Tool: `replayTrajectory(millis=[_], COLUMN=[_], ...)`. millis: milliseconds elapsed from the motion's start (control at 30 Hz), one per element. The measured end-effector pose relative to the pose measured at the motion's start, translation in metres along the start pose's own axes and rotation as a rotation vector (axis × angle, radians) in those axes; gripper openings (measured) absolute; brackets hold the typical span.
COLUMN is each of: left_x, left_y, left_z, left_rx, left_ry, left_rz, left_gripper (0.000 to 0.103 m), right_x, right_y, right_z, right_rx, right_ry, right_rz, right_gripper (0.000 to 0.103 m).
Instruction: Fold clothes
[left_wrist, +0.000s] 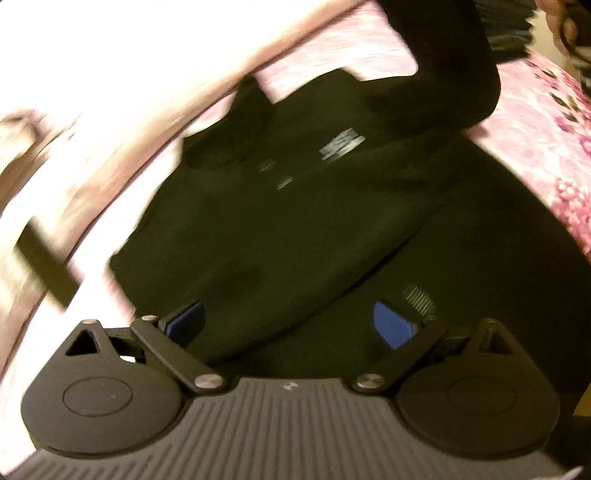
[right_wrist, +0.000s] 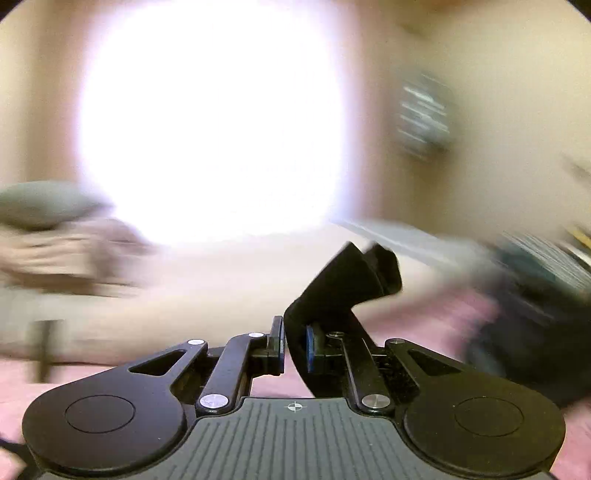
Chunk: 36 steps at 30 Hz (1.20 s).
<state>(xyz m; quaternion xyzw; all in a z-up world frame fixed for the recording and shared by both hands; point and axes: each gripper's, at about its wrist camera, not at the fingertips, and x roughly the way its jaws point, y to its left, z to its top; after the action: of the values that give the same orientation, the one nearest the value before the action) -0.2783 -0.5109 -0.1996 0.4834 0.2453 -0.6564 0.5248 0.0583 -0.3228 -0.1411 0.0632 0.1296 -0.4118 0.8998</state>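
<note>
right wrist: your right gripper (right_wrist: 293, 349) pinches black cloth (right_wrist: 343, 284).
left gripper (left_wrist: 291, 325) gapes wide over the black garment (left_wrist: 295, 206).

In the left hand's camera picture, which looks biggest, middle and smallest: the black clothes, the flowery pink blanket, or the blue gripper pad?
1. Black clothes: fill most of the picture.
2. Flowery pink blanket: only its edges show around the clothes, so it is really bigger than it looks.
3. Blue gripper pad: smallest, though closest to the camera.
</note>
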Motion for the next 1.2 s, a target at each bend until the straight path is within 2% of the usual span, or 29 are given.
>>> replayTrajectory(millis=[67, 133, 200, 233, 300, 400, 500, 567, 667, 767, 867, 933, 1067, 1167, 1200], left_x=[-0.011, -0.02, -0.026, -0.029, -0.032, -0.029, -0.02, -0.016, -0.004, 0.022, 0.05, 0.07, 0.098, 0.102, 0.102], left_y=[0.025, 0.048, 0.065, 0.074, 0.088, 0.099, 0.11, 0.114, 0.123, 0.15, 0.146, 0.144, 0.142, 0.137, 0.135], left_z=[-0.027, -0.055, -0.078, -0.089, -0.109, -0.124, -0.122, -0.111, -0.09, -0.069, -0.047, -0.037, -0.032, -0.03, -0.028], left_rx=[-0.049, -0.097, -0.129, -0.145, -0.172, -0.203, -0.218, -0.227, -0.243, -0.229, -0.198, -0.193, -0.218, -0.211, -0.204], left_ry=[0.019, 0.039, 0.051, 0.056, 0.064, 0.067, 0.042, 0.01, -0.034, -0.065, -0.053, -0.017, 0.058, 0.081, 0.089], left_rz=[0.035, 0.062, 0.08, 0.089, 0.098, 0.087, 0.05, 0.019, -0.019, -0.029, -0.005, 0.006, 0.005, 0.031, 0.038], left_gripper=[0.096, 0.096, 0.096, 0.096, 0.096, 0.096, 0.095, 0.095, 0.095, 0.091, 0.079, 0.06, 0.048, 0.03, 0.02], right_x=[0.008, 0.023, 0.039, 0.043, 0.048, 0.034, 0.023, 0.015, 0.017, 0.028, 0.043, 0.052, 0.074, 0.093, 0.097], right_y=[0.075, 0.142, 0.197, 0.214, 0.242, 0.245, 0.225, 0.199, 0.147, 0.085, 0.024, -0.01, -0.056, -0.078, -0.086], right_z=[-0.015, -0.046, -0.082, -0.097, -0.122, -0.125, -0.122, -0.12, -0.115, -0.11, -0.107, -0.106, -0.114, -0.131, -0.137], right_rx=[-0.083, -0.163, -0.274, -0.3, -0.339, -0.349, -0.325, -0.294, -0.219, -0.115, -0.019, 0.009, 0.04, 0.088, 0.103], right_ry=[0.012, 0.089, 0.226, 0.281, 0.361, 0.374, 0.43, 0.464, 0.504, 0.534, 0.56, 0.569, 0.606, 0.681, 0.711], right_rz=[0.137, 0.249, 0.329, 0.349, 0.372, 0.37, 0.341, 0.29, 0.171, 0.022, -0.124, -0.184, -0.133, -0.075, -0.063], right_gripper=[0.01, 0.011, 0.013, 0.043, 0.084, 0.085, 0.085, 0.085, 0.085, 0.084, 0.084, 0.076, 0.076, 0.076, 0.066])
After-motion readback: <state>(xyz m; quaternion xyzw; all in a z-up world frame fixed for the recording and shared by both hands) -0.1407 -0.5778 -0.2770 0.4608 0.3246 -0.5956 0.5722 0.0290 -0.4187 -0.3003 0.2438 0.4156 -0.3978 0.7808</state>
